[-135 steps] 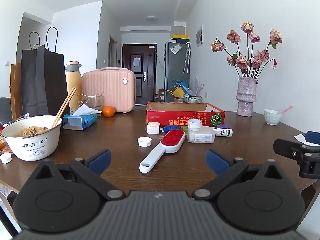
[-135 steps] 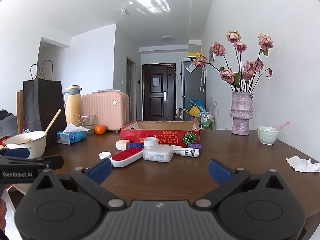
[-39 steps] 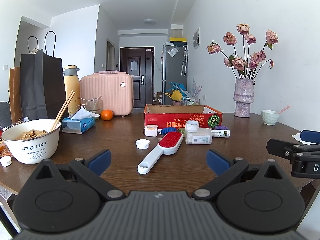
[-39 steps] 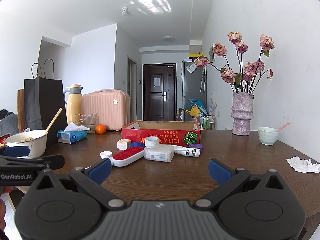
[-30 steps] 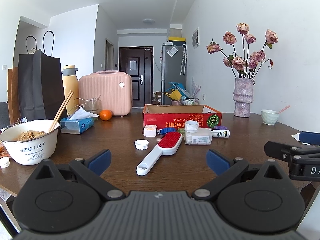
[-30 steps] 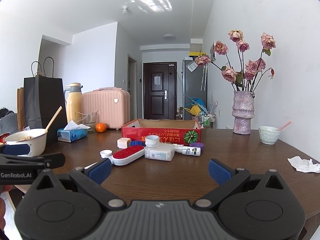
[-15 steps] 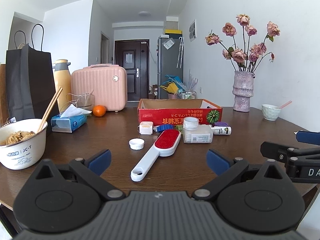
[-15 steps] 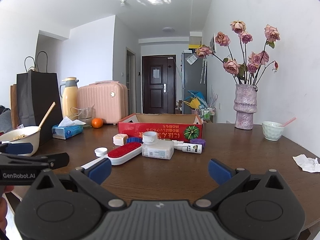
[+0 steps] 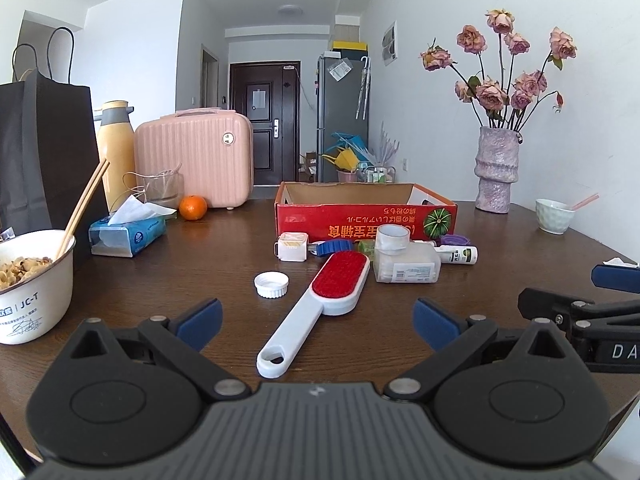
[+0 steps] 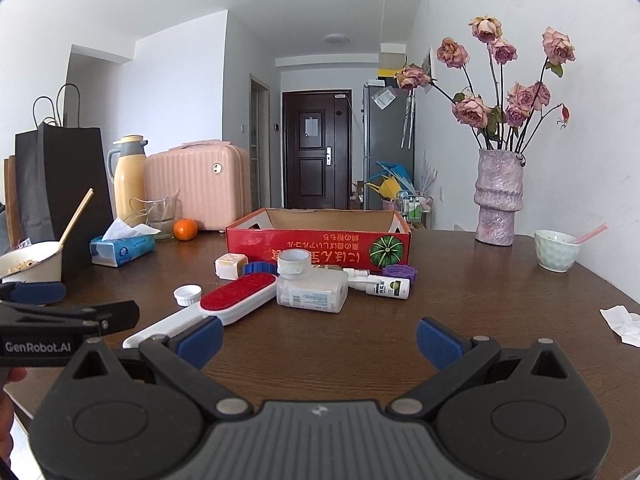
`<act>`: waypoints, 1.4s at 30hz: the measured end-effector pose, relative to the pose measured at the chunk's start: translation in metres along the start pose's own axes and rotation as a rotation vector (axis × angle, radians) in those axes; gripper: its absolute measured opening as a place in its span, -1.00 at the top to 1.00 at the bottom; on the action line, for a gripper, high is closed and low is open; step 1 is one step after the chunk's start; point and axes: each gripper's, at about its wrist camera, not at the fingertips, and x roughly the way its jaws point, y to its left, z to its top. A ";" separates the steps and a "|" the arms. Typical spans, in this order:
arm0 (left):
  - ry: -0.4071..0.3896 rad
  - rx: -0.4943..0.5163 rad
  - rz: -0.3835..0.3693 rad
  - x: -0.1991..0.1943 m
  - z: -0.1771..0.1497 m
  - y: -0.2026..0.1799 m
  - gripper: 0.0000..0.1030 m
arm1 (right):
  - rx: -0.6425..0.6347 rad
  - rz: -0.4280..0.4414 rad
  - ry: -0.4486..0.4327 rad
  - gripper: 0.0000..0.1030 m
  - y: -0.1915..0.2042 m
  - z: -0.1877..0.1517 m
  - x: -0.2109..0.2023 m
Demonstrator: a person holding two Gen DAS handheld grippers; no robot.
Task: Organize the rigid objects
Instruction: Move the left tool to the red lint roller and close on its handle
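A red cardboard box (image 9: pixel 364 216) stands open on the dark wood table (image 9: pixel 208 264); it also shows in the right wrist view (image 10: pixel 320 240). In front of it lie a white lint brush with a red pad (image 9: pixel 320 300), a white cap (image 9: pixel 272 284), a clear bottle on its side (image 9: pixel 406 264), a small spray bottle (image 9: pixel 458 254), a small cube box (image 9: pixel 292 246) and a blue lid (image 9: pixel 334 246). My left gripper (image 9: pixel 318 320) is open and empty, just behind the brush handle. My right gripper (image 10: pixel 318 338) is open and empty, near the bottle (image 10: pixel 312 288) and brush (image 10: pixel 236 300).
A noodle bowl with chopsticks (image 9: pixel 28 280), tissue pack (image 9: pixel 128 228), orange (image 9: pixel 193 207), pink case (image 9: pixel 196 160), flask (image 9: pixel 116 148) and black bag (image 9: pixel 44 152) stand at the left. A flower vase (image 9: pixel 496 168), small cup (image 9: pixel 554 216) and crumpled paper (image 10: pixel 622 324) are at the right.
Both grippers have moved forward over the table toward the cluster of objects, which now looks larger and nearer. Both stay open and empty.
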 end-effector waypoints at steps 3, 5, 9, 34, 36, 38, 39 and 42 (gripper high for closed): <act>0.008 -0.002 0.000 0.009 0.002 0.000 -1.00 | 0.002 -0.002 0.010 -1.00 -0.001 0.003 0.009; 0.015 -0.003 0.001 0.015 0.004 0.001 -1.00 | 0.003 -0.003 0.015 -1.00 -0.001 0.004 0.014; 0.027 -0.005 -0.001 0.027 0.007 0.003 -1.00 | 0.004 -0.005 0.028 -1.00 -0.002 0.008 0.026; 0.065 0.057 -0.006 0.092 0.041 -0.001 -1.00 | 0.013 -0.018 0.057 -1.00 -0.014 0.038 0.090; 0.074 0.066 -0.010 0.099 0.044 -0.001 -1.00 | 0.015 -0.020 0.060 -1.00 -0.016 0.040 0.096; 0.081 0.077 -0.010 0.106 0.047 -0.002 -1.00 | 0.015 -0.021 0.064 -1.00 -0.017 0.042 0.101; 0.085 0.080 -0.012 0.109 0.048 -0.002 -1.00 | 0.014 -0.023 0.066 -1.00 -0.018 0.043 0.104; 0.109 0.087 -0.022 0.120 0.053 -0.002 -1.00 | 0.012 -0.027 0.069 -1.00 -0.020 0.046 0.112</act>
